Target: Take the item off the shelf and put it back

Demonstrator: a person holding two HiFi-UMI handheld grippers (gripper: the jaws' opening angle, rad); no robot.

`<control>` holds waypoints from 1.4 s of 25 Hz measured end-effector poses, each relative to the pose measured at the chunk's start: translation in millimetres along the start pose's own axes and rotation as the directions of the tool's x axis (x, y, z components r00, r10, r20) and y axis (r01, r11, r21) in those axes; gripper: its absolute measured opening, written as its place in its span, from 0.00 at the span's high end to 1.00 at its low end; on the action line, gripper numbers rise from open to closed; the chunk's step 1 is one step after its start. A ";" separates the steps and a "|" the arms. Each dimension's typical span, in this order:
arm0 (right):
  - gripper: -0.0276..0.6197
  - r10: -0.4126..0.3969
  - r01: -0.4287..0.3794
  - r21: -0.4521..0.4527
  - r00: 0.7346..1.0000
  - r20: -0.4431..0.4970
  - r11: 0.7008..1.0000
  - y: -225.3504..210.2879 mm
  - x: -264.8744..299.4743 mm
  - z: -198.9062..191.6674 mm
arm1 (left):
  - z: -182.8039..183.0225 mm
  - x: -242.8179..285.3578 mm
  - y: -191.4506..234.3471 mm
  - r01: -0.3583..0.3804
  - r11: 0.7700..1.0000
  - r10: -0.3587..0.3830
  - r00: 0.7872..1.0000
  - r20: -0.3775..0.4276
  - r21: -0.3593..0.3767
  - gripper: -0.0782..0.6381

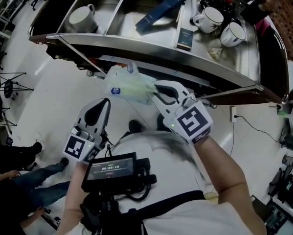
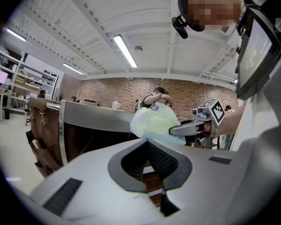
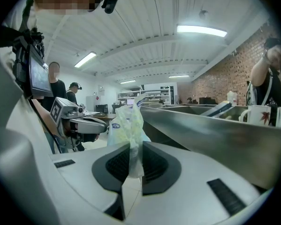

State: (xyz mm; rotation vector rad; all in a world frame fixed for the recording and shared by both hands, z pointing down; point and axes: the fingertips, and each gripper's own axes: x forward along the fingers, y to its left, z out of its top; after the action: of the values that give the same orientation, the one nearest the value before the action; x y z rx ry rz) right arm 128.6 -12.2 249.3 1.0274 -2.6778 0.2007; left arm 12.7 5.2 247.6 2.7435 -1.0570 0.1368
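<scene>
pale plastic bag (image 1: 126, 84) pinched in the right tongs (image 1: 153, 94), beside steel shelf (image 1: 161, 50)

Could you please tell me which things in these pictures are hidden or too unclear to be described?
- Plastic bag, all views: the cloudy film shows only something pale green inside, and its label is too small to read.
- Blue box, head view: the print is too small.
- Below the shelf, head view: its own top level hides the space.
- Pinched part of the bag, head view: the right gripper covers it.
</scene>
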 end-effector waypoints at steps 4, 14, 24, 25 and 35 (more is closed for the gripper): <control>0.91 -0.001 0.001 0.023 1.000 -0.014 1.000 -0.1 -0.5 -1.1 | 0.8 1.3 -1.1 0.014 1.000 -0.014 1.000 0.012 -0.014 0.89; 0.91 -0.005 0.005 0.012 1.000 -0.009 1.000 -2.3 1.6 -3.9 | 0.0 3.6 -2.5 0.024 1.000 -0.024 1.000 0.011 -0.014 0.89; 0.91 -0.017 0.017 0.006 0.998 -0.054 1.000 -5.0 5.2 -19.5 | -15.1 6.9 -3.2 0.024 0.999 -0.025 1.000 -0.012 -0.028 0.88; 0.91 -0.019 0.019 0.004 0.998 -0.059 1.000 -5.7 5.7 -23.1 | -17.2 7.1 -3.3 0.024 0.999 -0.024 1.000 -0.013 -0.033 0.89; 0.91 -0.054 0.057 0.019 0.986 -0.158 0.998 -18.8 12.1 -68.3 | -39.4 13.6 -1.6 0.019 0.997 -0.021 0.999 -0.038 -0.069 0.89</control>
State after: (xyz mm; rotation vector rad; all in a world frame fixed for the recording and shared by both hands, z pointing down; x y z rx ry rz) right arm 146.0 -18.6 318.7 1.0457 -2.5078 0.2908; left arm 23.3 6.0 288.0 2.6780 -1.0047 0.1468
